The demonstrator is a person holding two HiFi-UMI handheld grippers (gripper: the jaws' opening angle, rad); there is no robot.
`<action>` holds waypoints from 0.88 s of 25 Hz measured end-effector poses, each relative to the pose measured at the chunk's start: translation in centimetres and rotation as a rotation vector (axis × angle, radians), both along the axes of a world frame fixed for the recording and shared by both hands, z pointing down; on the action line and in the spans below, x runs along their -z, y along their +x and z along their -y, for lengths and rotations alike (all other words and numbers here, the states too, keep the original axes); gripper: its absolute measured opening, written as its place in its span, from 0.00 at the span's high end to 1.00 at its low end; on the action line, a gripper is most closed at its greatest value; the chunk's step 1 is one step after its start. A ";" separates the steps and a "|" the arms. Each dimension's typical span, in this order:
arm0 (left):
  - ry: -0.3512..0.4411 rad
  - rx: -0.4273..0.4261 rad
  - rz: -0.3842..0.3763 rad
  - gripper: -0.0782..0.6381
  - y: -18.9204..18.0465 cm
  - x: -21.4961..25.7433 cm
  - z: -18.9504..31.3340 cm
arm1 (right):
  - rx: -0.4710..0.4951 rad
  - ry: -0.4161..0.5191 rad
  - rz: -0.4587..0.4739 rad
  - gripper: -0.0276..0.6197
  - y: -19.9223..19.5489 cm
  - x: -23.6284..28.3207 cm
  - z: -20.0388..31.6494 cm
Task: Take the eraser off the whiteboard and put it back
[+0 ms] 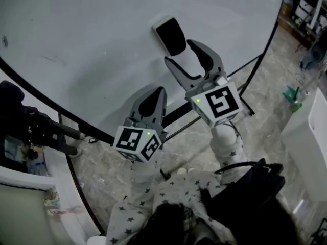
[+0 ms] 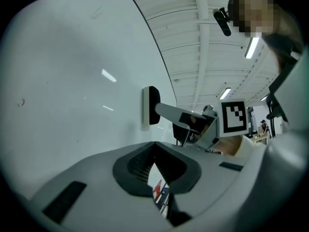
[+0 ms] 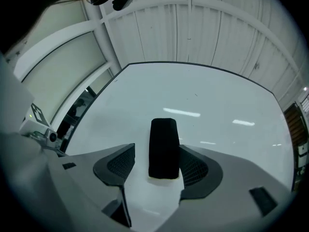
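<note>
The eraser [image 1: 171,34], black with a pale base, sticks to the whiteboard [image 1: 87,45]. My right gripper [image 1: 180,51] is just below it, jaws open and pointing at the board. In the right gripper view the eraser [image 3: 163,148] stands upright between the two pads [image 3: 194,168]. Its right edge is close against the right pad, and a gap stays at the left pad. My left gripper [image 1: 157,92] hangs lower and to the left, short of the board, its jaws together and empty. From the left gripper view [image 2: 154,146] the eraser [image 2: 150,108] juts from the board with the right gripper's finger [image 2: 169,112] beside it.
The board's black frame edge [image 1: 46,98] and its stand legs [image 1: 176,114] run over a marbled floor. A white cabinet [image 1: 309,137] and a green object [image 1: 292,95] are at the right. A dark bag [image 1: 245,188] hangs at the person's front.
</note>
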State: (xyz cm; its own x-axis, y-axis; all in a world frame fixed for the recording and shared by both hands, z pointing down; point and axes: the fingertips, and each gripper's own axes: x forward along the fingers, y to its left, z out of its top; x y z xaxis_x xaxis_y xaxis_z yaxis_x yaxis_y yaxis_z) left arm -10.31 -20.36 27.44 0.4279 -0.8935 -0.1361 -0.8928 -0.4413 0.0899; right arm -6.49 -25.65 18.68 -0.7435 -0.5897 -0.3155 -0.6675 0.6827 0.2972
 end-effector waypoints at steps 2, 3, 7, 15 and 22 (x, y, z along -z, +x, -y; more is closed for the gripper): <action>0.004 -0.010 -0.001 0.89 -0.1 0.7 0.4 | -0.015 0.007 0.003 0.54 -0.4 0.6 0.7; 0.006 -0.016 0.000 0.89 -0.2 1.0 0.6 | -0.022 0.012 0.006 0.54 -0.6 0.9 1.0; 0.006 -0.038 0.001 0.89 -1.1 1.6 1.8 | -0.050 0.028 -0.004 0.53 -1.8 1.7 2.8; 0.005 -0.044 0.007 0.89 -1.3 1.9 2.0 | -0.092 0.058 -0.011 0.53 -2.7 3.0 4.3; 0.015 -0.034 0.018 0.89 -1.7 1.9 1.4 | -0.073 0.072 0.008 0.53 -2.9 3.2 4.0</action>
